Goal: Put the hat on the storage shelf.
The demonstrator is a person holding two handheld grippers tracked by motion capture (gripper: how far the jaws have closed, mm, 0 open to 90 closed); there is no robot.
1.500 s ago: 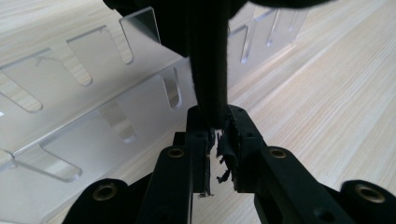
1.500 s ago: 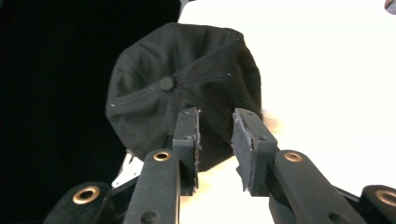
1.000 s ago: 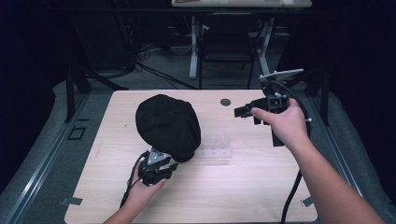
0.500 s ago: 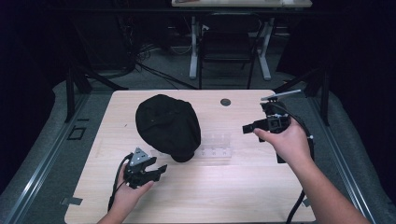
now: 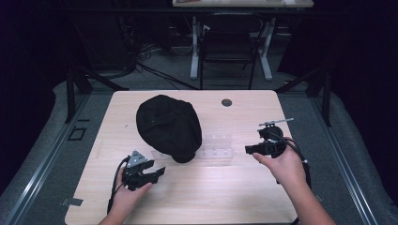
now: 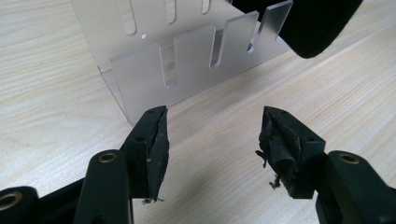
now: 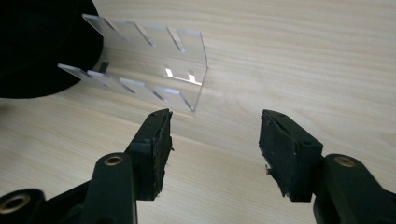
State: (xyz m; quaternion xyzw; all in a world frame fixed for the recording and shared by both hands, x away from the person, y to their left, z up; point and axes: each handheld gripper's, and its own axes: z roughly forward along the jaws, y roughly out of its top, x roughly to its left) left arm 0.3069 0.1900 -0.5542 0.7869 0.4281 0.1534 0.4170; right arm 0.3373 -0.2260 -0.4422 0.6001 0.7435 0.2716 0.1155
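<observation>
We hold the left gripper (image 5: 157,172) and right gripper (image 5: 248,149) on either side of the clear slotted rack (image 5: 216,149). Both have just been opening and now grasp nothing, while the black cap (image 5: 168,126) rests on the rack's left end. Our work looks finished; next, likely withdrawal.

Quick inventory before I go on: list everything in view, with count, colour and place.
cap: one, black, left of table centre, draped over one end of the rack
slotted rack: one, clear plastic, table centre, right of the cap
table: one, light wood
round grommet: one, dark, far edge of the table
chair: one, dark, beyond the table
left gripper: one, black, jaws open with nothing between them, facing the rack
right gripper: one, black, jaws open with nothing between them, facing the rack's other end
</observation>
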